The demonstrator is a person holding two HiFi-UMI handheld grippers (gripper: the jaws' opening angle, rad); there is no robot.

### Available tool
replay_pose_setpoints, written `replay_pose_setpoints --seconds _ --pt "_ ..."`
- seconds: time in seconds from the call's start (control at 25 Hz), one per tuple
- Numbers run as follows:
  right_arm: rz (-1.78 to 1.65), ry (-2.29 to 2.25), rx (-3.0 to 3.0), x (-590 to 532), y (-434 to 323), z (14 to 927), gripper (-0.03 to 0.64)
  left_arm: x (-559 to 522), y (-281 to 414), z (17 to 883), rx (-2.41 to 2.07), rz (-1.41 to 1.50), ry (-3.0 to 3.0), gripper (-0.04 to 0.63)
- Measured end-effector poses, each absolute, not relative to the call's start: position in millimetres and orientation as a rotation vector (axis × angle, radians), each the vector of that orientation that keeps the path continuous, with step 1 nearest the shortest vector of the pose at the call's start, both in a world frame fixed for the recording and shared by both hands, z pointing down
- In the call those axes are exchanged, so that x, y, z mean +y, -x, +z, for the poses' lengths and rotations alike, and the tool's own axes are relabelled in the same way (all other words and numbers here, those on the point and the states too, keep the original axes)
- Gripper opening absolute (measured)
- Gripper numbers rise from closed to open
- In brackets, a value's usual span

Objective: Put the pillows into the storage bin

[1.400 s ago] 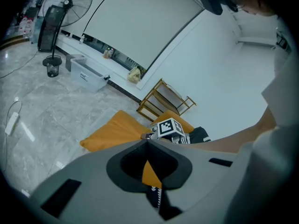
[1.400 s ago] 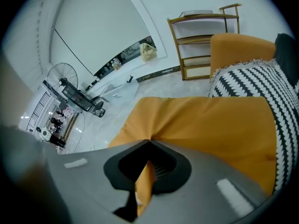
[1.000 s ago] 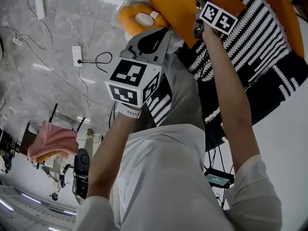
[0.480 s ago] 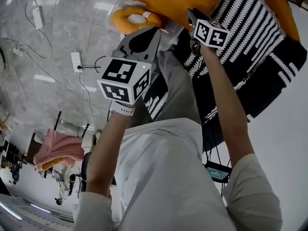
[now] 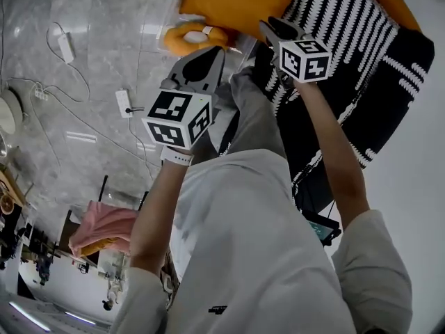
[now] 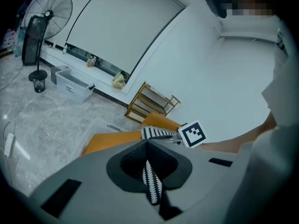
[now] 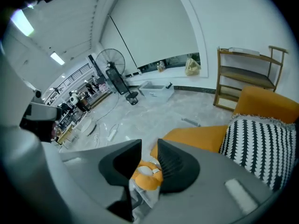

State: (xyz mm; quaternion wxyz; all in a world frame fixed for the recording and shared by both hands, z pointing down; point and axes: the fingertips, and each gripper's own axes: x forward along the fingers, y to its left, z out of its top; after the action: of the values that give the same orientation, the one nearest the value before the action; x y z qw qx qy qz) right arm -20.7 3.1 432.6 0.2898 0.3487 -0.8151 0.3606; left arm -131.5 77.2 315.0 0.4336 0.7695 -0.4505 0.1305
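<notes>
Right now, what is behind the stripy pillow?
An orange cushion pokes out behind the stripy pillow. The pillow covers the cushion's lower part, so anything else back there cannot be seen.

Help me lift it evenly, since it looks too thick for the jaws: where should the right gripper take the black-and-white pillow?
Likely its thin edge, not the puffy middle: the black-and-white pillow is much broader than the open right gripper. The left gripper is shut on a flat strip of that fabric. Approach sideways, onto the edge nearest.
</notes>
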Motion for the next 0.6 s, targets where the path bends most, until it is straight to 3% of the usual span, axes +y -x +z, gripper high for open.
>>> replay_pose_setpoints --seconds 0.6 --pt "0.781 -0.909 -2.377 19.3 40.6 204.5 0.109 69.4 168.6 186.0 -1.159 0.218 -2.068 0.008"
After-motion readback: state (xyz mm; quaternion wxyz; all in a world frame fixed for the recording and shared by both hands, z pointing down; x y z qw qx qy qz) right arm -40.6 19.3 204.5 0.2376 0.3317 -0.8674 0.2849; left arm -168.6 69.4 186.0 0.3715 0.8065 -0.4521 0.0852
